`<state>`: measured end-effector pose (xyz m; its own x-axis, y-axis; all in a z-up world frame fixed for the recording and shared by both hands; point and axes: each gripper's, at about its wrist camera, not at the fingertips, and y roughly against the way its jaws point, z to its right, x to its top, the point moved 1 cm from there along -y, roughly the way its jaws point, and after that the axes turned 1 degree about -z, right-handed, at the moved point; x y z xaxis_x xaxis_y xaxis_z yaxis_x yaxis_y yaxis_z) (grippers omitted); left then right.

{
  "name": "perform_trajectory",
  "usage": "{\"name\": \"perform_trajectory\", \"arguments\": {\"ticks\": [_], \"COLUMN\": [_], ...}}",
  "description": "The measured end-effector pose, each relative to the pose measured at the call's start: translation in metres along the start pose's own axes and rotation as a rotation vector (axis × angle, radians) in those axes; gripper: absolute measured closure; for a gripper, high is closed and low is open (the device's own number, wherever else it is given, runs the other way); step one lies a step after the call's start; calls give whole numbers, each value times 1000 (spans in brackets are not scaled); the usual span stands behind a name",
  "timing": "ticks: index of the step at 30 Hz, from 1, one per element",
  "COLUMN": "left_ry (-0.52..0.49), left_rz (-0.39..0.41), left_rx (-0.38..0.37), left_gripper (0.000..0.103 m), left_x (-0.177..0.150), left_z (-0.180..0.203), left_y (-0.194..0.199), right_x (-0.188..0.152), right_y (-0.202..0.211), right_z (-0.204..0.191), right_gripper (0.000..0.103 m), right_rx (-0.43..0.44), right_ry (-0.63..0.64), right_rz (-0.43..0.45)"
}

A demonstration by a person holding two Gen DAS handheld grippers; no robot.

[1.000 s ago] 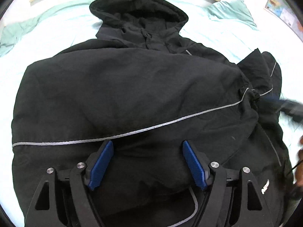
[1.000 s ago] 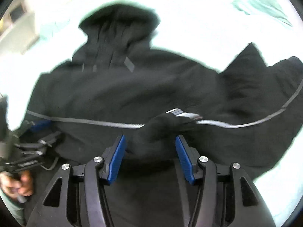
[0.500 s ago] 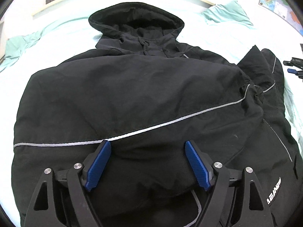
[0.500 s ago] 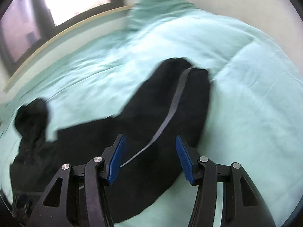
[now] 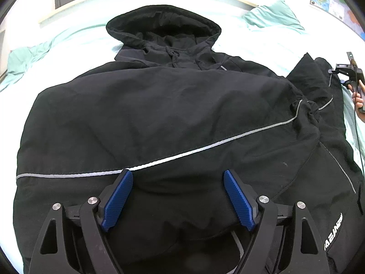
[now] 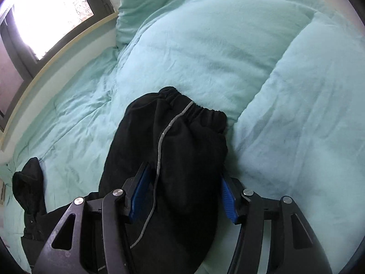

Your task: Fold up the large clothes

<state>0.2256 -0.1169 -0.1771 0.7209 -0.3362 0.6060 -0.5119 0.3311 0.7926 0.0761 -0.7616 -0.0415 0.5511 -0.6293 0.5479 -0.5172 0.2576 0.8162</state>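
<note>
A black hooded jacket (image 5: 159,105) with grey piping lies face up on the bed, hood (image 5: 164,22) at the far end. One sleeve is folded across its chest. My left gripper (image 5: 178,173) hovers open over that folded sleeve, and its blue pads do not press the cloth. The other sleeve (image 6: 182,137) stretches out sideways, ending in an elastic cuff (image 6: 196,109). My right gripper (image 6: 183,173) straddles this sleeve behind the cuff. Its jaws are opening, with the sleeve between the pads but not pinched. In the left wrist view the right gripper (image 5: 349,73) shows at the right edge, held by a hand (image 5: 358,96).
A teal duvet (image 6: 228,45) covers the bed and rises in soft folds beyond the cuff. A teal pillow (image 5: 273,16) lies at the far right corner. A window (image 6: 45,16) and a pale ledge (image 6: 57,54) run along the far side. A map poster (image 5: 330,2) hangs on the wall.
My right gripper left the middle of the jacket and swung far right to the outstretched sleeve, rolling as it went, and its jaws widened a little. The left gripper stayed put.
</note>
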Motion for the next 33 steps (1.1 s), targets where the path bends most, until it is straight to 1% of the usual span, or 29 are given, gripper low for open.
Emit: {"name": "perform_trajectory", "arguments": {"ticks": [2,3,5,6,7,8,9,10,11,13,14,17,18,19,20,21,22,23,26,28,29,30,33], "left_ry": [0,0,0,0,0,1,3,2,4,3,3,5,5,6,6,5,5,7,13,11,12,13,17], "left_rz": [1,1,1,1,1,2,2,2,2,0,-1,2,2,2,2,3,4,6,8,7,5,4,-9], "left_rx": [1,1,1,1,1,-1,-3,-2,-4,-3,-3,-4,-5,-5,-6,-5,-6,-11,-20,-17,-18,-20,-22], "left_gripper": [20,20,20,20,20,20,20,20,20,20,20,20,20,20,20,20,20,20,20,20,20,20,20], "left_x": [0,0,0,0,-1,-1,-1,-1,-1,0,0,-1,-1,-1,-1,-1,-1,-1,-1,-2,-1,-2,0], "left_z": [1,0,0,0,0,0,0,0,0,1,1,1,0,0,0,0,0,0,-2,-3,-4,-3,-4], "left_y": [0,0,0,0,0,0,0,0,0,0,0,0,0,0,0,0,0,0,1,0,0,0,1], "right_x": [1,2,4,5,6,6,7,5,3,-4,-7,-16,-18,-20,-19,-21,-24,-25,-34,-37,-37,-37,-35], "right_y": [-3,-4,-6,-8,-11,-16,-17,-17,-14,1,9,55,71,87,94,101,99,93,47,34,35,39,69], "right_z": [3,8,16,19,20,16,13,3,-6,-21,-24,-33,-28,-18,-11,4,15,21,51,57,53,50,22], "right_gripper": [41,41,35,33,31,31,40,54,74,84,86,86,86,86,86,86,86,86,86,87,86,86,87], "right_rx": [-13,-4,39,61,67,60,52,48,58,56,49,-58,-93,-127,-151,-200,-230,-241,-281,-278,-281,-270,-124], "right_ry": [-1,-19,-61,-83,-88,-74,-57,-11,32,92,107,184,184,157,134,100,80,67,-24,-39,-32,-28,-3], "right_rz": [7,7,-1,-2,-11,-31,-37,-35,-31,-5,9,125,163,197,212,230,224,203,50,18,25,25,22]}}
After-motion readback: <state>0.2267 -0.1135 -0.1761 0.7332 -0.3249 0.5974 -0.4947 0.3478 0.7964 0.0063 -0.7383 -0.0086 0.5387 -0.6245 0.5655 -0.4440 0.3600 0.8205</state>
